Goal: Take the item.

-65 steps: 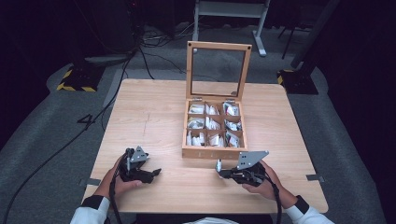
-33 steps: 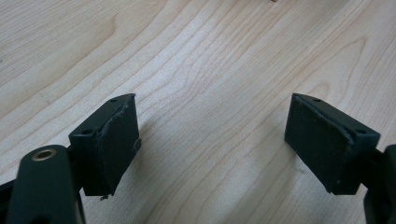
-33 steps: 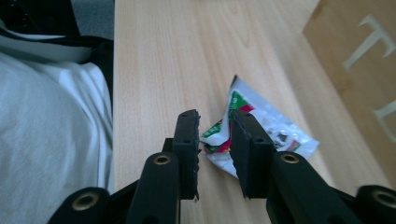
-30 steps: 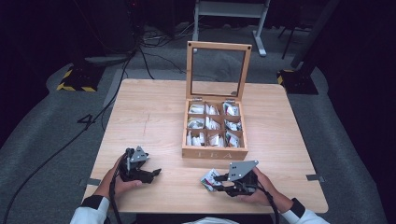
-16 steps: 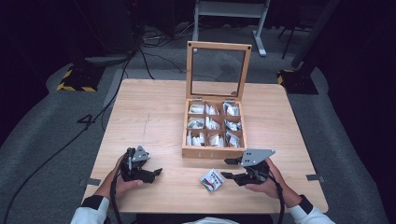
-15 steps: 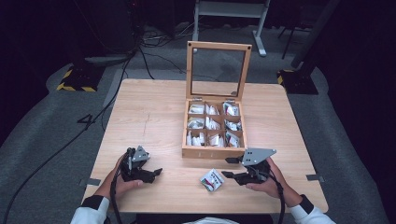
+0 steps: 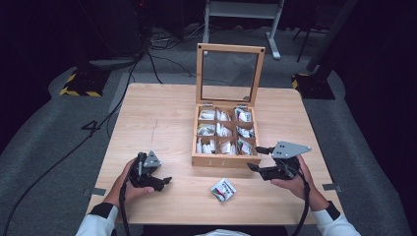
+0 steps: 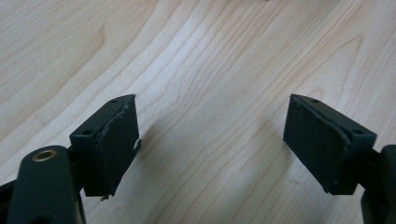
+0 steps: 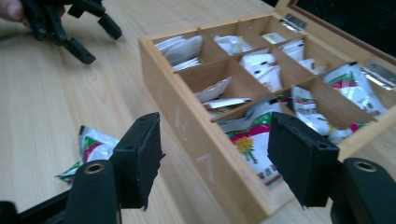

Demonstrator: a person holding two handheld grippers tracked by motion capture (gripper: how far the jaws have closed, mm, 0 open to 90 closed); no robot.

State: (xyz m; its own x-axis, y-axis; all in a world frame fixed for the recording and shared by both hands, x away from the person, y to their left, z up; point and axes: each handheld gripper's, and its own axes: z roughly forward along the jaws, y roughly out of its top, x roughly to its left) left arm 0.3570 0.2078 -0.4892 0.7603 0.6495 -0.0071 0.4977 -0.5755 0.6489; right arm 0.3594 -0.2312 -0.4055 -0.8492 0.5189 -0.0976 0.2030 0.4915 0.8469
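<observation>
An open wooden box (image 7: 223,160) stands mid-table with its glass lid upright and several compartments of tea packets. One white, red and green packet (image 7: 223,189) lies loose on the table in front of the box. My right gripper (image 7: 254,158) hovers by the box's front right corner. Its jaws have just been opening and hold nothing. In the right gripper view the box front (image 9: 187,126) fills the space beyond my right gripper (image 9: 217,154), and the packet (image 9: 93,147) lies to its left. My left gripper (image 7: 160,178) rests low at the front left. Its jaws have just been closing a little, and my left gripper (image 8: 210,140) stays open over bare wood.
The wooden table (image 7: 157,123) has free room left of the box. Its front edge runs just behind both hands. Dark floor, cables and a stand's legs (image 7: 241,10) lie beyond the table's far edge.
The right gripper let go of the packet, which now lies in front of the box. It then rose and moved right toward the box's front corner, jaws wider. The left hand stayed put.
</observation>
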